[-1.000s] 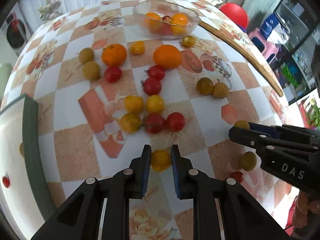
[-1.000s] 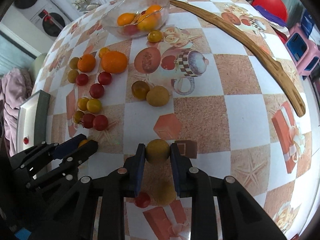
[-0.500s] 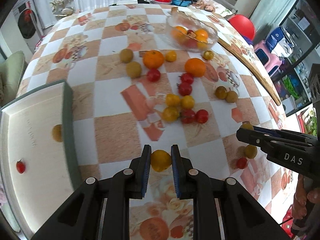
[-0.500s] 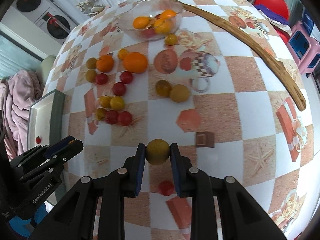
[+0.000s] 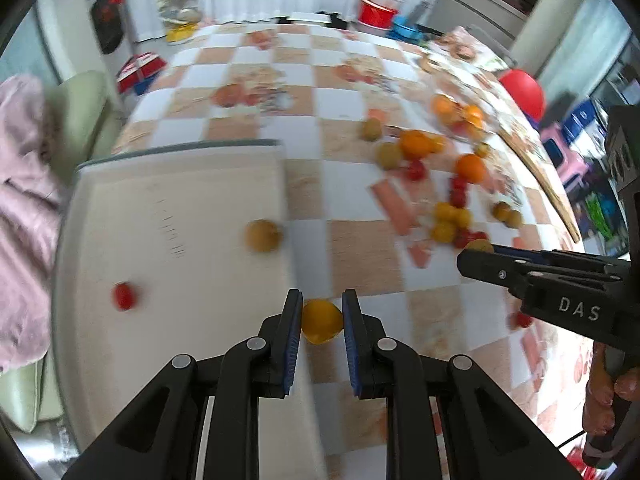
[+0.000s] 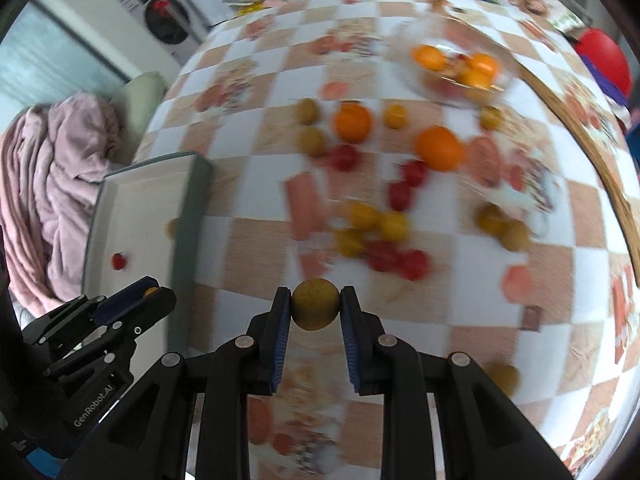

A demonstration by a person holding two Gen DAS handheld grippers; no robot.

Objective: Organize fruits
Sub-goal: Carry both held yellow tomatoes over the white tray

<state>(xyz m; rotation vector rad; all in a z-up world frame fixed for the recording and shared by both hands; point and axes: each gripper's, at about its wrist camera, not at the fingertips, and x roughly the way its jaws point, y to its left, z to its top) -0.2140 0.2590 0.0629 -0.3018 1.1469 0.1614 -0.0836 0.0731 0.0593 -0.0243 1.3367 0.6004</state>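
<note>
Two hand-held grippers, each clamped on one fruit, near a tray's edge.
Left hand-held gripper (image 5: 321, 322) grips a yellow tomato (image 5: 321, 321) above the white tray (image 5: 180, 200) rim; right hand-held gripper (image 6: 315, 309) holds a brownish-yellow fruit (image 6: 315, 309) over the checkered surface (image 6: 256, 264), bare beside the tray.

**Fruits split between tray, table and bowl**

A yellow tomato (image 5: 321, 321) and a brownish-yellow round fruit (image 6: 315, 309) are held off the table. A red cherry tomato (image 5: 124, 296) and a tan fruit (image 5: 262, 236) lie apart in the white tray (image 5: 168, 184). Oranges (image 6: 439, 148), red and yellow tomatoes are scattered on the checkered table; more are piled in the glass bowl (image 6: 404, 46).
</note>
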